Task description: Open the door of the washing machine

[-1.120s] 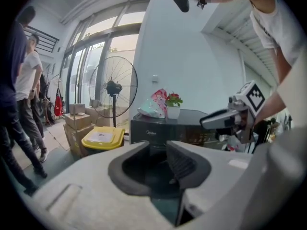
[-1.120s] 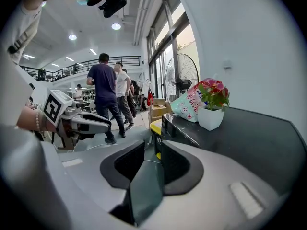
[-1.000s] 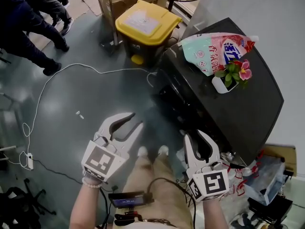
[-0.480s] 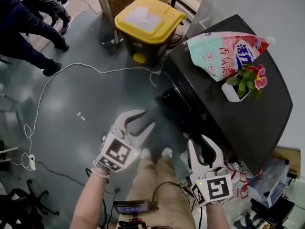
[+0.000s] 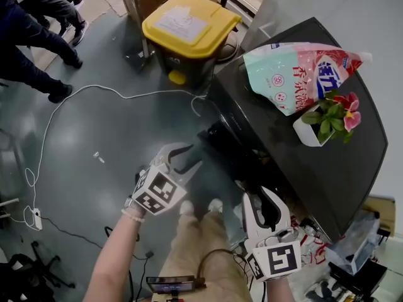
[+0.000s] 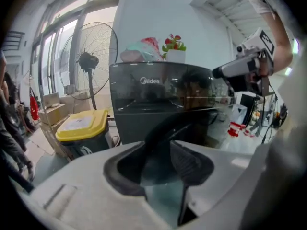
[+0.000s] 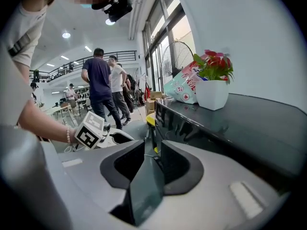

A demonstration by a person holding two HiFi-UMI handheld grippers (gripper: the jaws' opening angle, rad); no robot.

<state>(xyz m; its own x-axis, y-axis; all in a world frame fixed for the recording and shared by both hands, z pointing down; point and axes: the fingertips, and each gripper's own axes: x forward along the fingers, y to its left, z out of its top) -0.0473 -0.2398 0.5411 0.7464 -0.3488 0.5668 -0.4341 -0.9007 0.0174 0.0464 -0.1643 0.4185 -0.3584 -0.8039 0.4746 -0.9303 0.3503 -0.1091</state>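
Holding both tools low in front of you, you have your left gripper aimed at the dark front of the washing machine. That front fills the space straight beyond its jaws, near but not touching. Those jaws have just been opening and now stand spread wide with nothing between them. The door itself can't be picked out on that dark, glossy front, so whether it is shut or ajar is unclear. Your right gripper sits closer to your body, just beside the machine's near front edge, and the black top stretches away on its right. Its jaws are a little apart and pinch nothing. On the top, ahead and to the right of your right gripper, a white pot of red flowers stands upright, and a detergent bag lies flat just beyond it. A yellow-lidded bin stands past the machine's far corner, to the left of your left gripper's line of aim, with a fan behind it. A white cable trails over the floor to the left of your left gripper. People stand well beyond both grippers.
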